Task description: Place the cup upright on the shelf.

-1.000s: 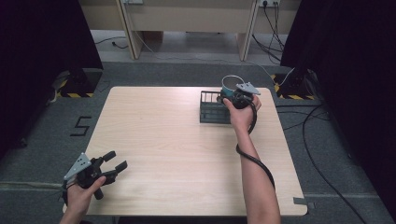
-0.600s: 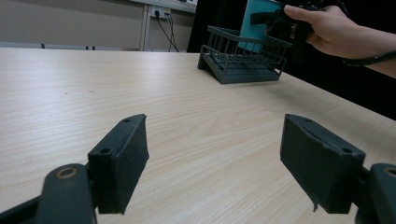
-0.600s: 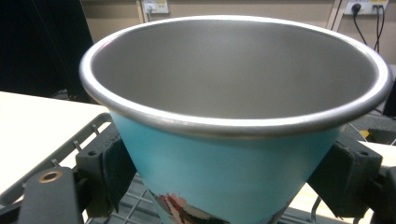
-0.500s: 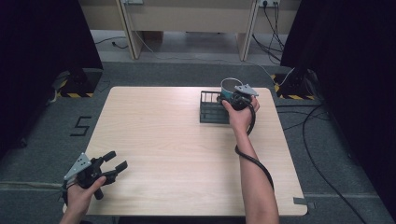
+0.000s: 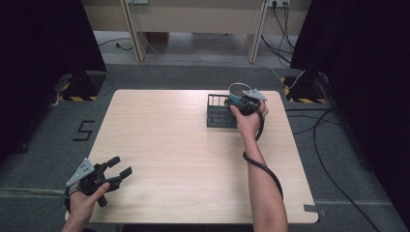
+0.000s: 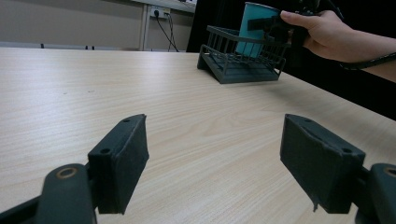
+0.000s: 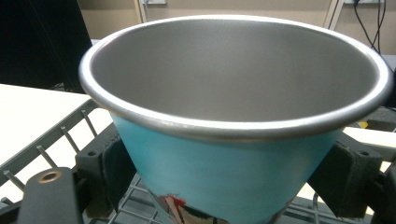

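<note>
High view: the right gripper (image 5: 240,100) sits in the upper right of the frame, over the right end of the dark wire basket (image 5: 218,114), pinching a teal cup (image 5: 236,93). Against 1 s ago, hand and cup have barely shifted; the cup hovers at the same spot above the basket. I judge the placing is at its last stage, with lowering and release not yet done. The left gripper (image 5: 115,172) rests at the lower left by the table (image 5: 169,145) edge, unchanged.

Left gripper view: its 2 jaws stand spread wide over bare wood, holding nothing. In the upper right of the frame, the cup (image 6: 258,29) is upright inside the basket (image 6: 243,60) outline.

Right gripper view: both pads press the cup's teal wall (image 7: 224,172) below its steel rim, with basket wires (image 7: 60,133) at lower left.
</note>
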`<state>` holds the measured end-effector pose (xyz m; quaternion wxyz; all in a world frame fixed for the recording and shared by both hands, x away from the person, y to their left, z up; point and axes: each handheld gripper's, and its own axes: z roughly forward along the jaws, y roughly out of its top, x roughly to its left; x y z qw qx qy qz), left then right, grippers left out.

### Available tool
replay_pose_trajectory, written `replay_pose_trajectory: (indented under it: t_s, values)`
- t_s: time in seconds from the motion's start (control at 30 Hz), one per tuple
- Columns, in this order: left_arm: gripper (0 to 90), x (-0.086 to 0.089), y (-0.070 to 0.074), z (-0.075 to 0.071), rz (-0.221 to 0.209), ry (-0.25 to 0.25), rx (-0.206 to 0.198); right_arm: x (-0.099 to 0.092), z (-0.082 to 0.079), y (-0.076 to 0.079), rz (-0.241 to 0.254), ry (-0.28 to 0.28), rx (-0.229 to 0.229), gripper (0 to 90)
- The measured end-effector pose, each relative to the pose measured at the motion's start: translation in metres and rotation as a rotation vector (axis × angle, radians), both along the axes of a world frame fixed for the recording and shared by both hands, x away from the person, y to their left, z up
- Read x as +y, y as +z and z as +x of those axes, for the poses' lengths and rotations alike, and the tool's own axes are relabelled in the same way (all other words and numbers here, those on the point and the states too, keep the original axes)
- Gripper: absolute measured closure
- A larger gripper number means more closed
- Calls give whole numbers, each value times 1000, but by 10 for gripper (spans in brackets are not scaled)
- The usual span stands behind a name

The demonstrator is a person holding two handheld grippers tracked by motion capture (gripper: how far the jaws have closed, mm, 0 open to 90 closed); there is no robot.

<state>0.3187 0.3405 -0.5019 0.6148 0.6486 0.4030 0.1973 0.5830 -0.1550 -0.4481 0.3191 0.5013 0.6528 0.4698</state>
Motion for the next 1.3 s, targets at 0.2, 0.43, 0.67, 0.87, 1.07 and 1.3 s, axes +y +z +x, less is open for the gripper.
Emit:
replay_pose_trajectory:
  t_s: [0.2,0.43,0.67,0.87,1.07,1.3]
  values:
    - [227,0,0,0,0,0,0,0,0,-3,-17,-2,8,179]
    - [227,0,0,0,0,-1,0,0,0,-5,-24,-1,9,178]
    - [227,0,0,0,3,-2,2,2,-1,-7,-35,6,2,173]
    - [227,0,0,0,1,-3,2,1,-4,-10,-14,7,-3,156]
    - [227,-1,0,0,2,-3,2,0,-9,-12,-1,-9,-26,155]
    - [227,-1,0,0,3,-5,2,1,-14,-9,11,-8,-21,155]
